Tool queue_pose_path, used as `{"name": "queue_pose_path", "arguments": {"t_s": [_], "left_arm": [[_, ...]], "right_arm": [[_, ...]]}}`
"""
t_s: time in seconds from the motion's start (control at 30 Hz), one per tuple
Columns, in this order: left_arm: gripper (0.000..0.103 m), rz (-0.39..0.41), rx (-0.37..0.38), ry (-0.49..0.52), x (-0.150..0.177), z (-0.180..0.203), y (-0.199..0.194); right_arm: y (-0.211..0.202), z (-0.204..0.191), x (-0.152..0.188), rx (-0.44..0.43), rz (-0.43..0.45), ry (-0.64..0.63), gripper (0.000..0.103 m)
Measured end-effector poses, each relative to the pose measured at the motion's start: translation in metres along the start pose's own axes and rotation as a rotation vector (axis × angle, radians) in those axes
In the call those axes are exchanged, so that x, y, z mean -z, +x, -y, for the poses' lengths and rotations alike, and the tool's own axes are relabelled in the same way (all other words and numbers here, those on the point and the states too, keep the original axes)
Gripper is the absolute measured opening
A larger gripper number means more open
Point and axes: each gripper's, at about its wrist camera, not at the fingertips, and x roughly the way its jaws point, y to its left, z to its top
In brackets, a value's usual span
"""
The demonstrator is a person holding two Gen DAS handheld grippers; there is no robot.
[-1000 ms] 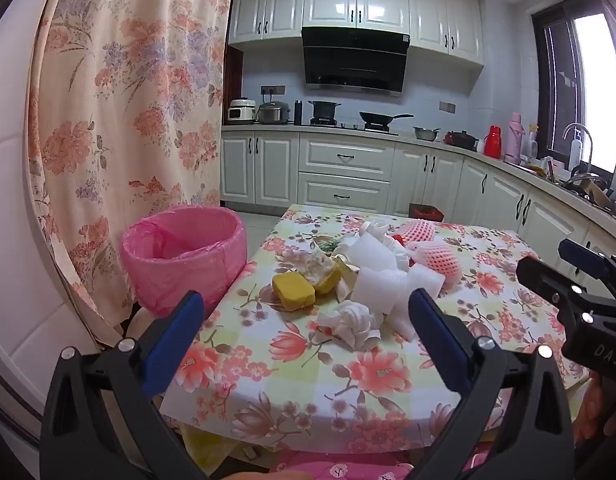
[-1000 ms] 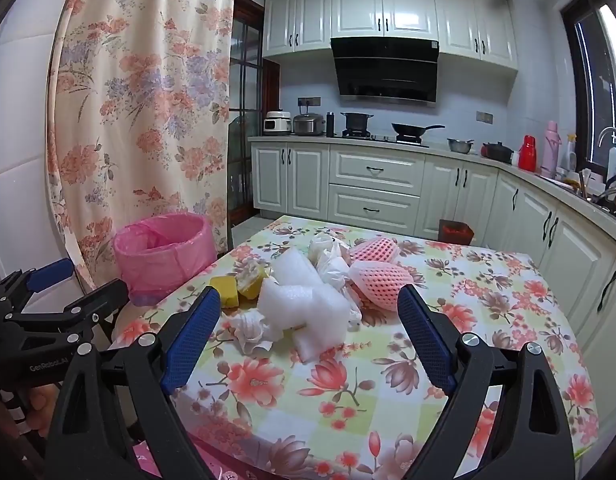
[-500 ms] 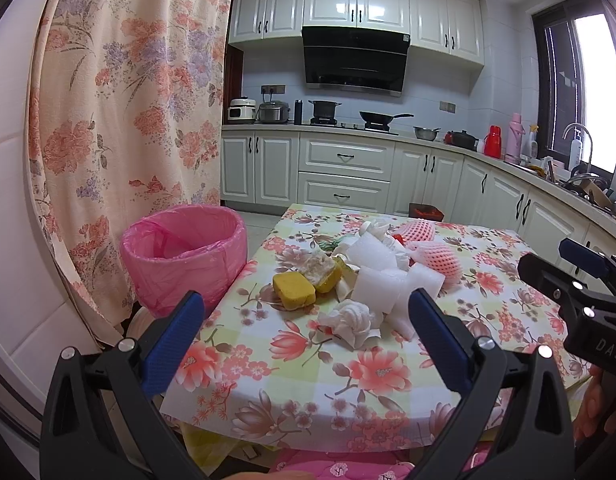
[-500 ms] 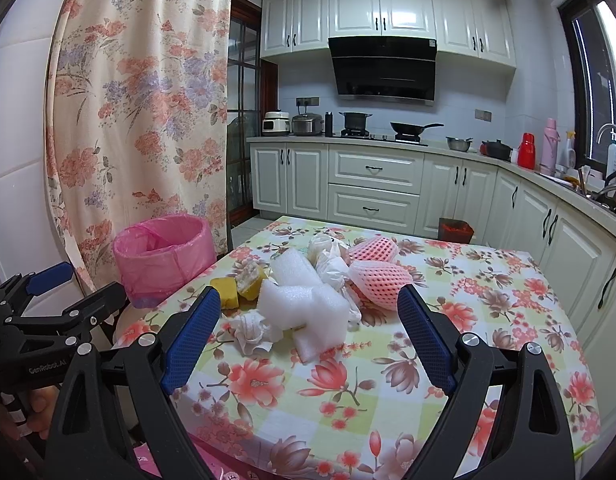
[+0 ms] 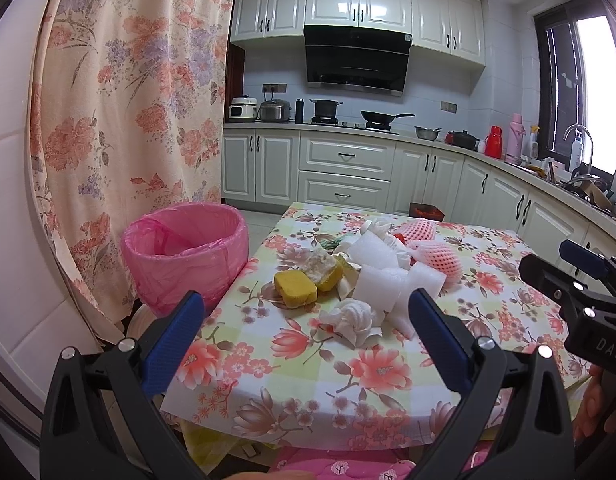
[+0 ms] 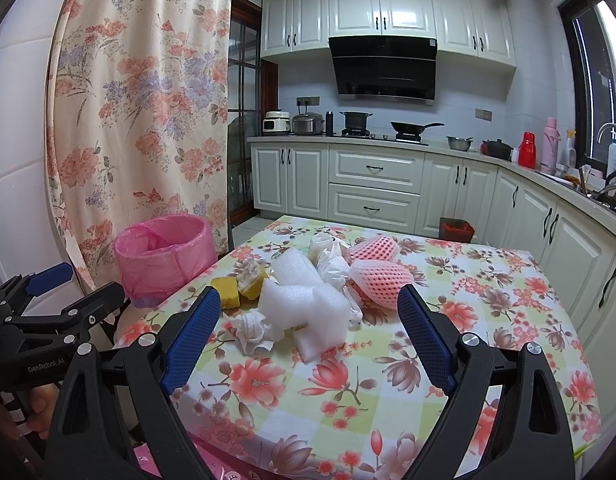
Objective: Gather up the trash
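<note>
Several trash items: heaped together on the floral tablecloth, toward the table's left half.
Foam blocks: white, stacked at the heap's middle; one piece lies at the front, touching the others.
Crumpled tissue: white, nearest the table's front edge, just beside the foam.
Yellow sponges: two, at the heap's left; one lies flat, the other is tilted with a pale worn face up.
Pink foam nets: two, at the heap's right and back, touching crumpled white plastic wrap.
Bin: lined with a pink bag, off the table's left side, near the floral curtain.
Left gripper: jaws spread wide, holding nothing, before the table's front edge, well apart from the heap.
Right gripper: jaws likewise spread wide, holding nothing, held short of the heap.
Surroundings: white kitchen cabinets, black range hood, pots on the counter.
</note>
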Motion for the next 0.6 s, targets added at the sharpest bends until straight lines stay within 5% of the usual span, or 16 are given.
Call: {"name": "queue_pose_path", "arguments": {"t_s": [0.6], "left_arm": [[0.099, -0.001, 0.002, 0.0, 0.0078, -0.0042, -0.0006]], "right_arm": [[-0.0005, 0.0001, 0.0014, -0.002, 0.001, 0.001, 0.085]]}}
